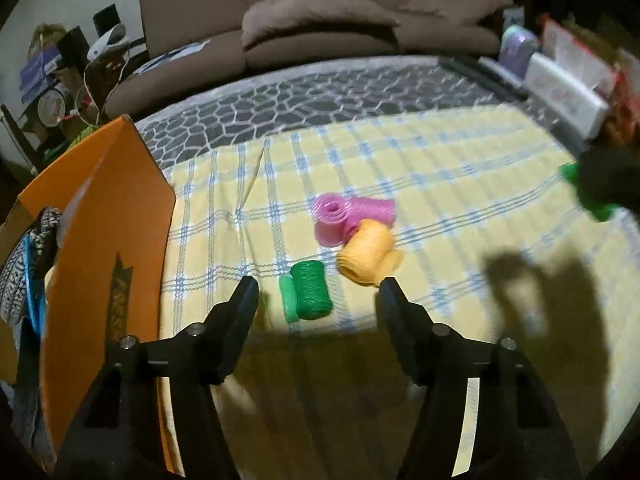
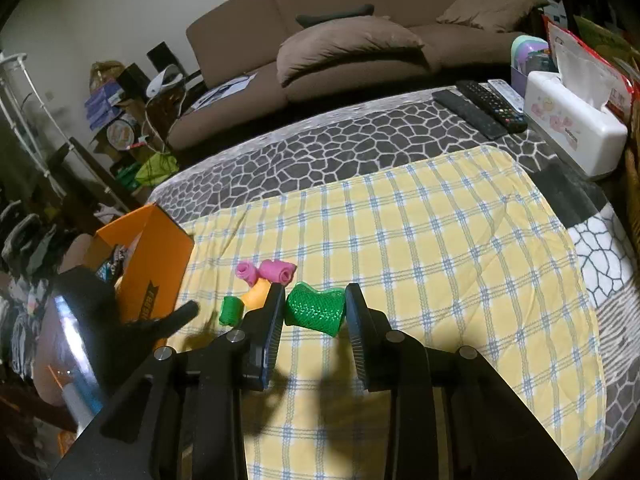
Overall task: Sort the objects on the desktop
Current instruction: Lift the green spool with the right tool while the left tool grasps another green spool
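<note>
No legible text; orange box (image 1: 100, 240) lettering perhaps too blurred.

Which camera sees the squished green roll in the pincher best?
The right wrist view. There the green roll sits sharp and near, pinched between the right gripper fingers. The left wrist view shows only a blurry green bit of it at the far right edge, mostly hidden by that dark gripper.

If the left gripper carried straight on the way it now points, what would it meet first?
Most likely the green mesh roll lying on the checked cloth between the open left gripper fingers; depth is uncertain.
</note>
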Tool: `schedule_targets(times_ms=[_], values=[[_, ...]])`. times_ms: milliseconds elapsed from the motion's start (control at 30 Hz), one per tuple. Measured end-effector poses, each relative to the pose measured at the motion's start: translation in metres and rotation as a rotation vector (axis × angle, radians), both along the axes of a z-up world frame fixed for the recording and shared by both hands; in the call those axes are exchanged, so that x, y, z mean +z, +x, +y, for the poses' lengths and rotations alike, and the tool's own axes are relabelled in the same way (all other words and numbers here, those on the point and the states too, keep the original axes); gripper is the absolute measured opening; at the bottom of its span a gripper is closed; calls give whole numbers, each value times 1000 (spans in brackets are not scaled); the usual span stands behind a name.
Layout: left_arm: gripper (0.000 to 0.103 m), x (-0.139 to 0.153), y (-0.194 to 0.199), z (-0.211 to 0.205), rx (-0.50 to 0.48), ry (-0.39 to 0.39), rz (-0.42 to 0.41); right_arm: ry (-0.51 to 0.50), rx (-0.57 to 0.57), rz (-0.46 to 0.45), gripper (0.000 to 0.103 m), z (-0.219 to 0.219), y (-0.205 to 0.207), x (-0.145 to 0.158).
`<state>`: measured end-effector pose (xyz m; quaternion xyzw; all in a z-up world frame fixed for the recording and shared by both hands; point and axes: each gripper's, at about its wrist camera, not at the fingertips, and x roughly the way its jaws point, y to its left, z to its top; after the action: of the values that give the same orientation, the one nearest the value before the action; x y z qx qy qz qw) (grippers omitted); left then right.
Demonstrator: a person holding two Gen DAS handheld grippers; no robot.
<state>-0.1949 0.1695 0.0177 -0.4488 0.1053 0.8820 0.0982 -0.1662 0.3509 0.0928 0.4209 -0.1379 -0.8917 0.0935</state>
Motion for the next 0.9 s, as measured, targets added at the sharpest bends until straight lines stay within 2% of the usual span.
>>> schedule_targets(times_ms=[100, 167, 233, 367, 500, 733, 900], values=[[51, -10, -9, -1, 6, -14, -8, -5, 4, -6, 30, 0, -2, -1], [45, -12, -11, -3, 6, 9, -3, -5, 7, -9, 30, -2, -2, -3], [25, -13, -13, -5, -4, 43, -15, 0, 13, -12, 30, -5, -2, -4], [24, -9, -11, -10, -11, 87, -33, 8, 22, -15, 30, -9, -1, -5], [24, 7, 1, -21, -10, 142, -24, 11, 35, -12, 30, -14, -1, -5], [24, 70, 39, -59, -4, 270, 44, -27, 90, 16, 30, -35, 2, 8], [24, 106, 61, -93, 36, 293, 107, -64, 163, 47, 30, -65, 8, 23]])
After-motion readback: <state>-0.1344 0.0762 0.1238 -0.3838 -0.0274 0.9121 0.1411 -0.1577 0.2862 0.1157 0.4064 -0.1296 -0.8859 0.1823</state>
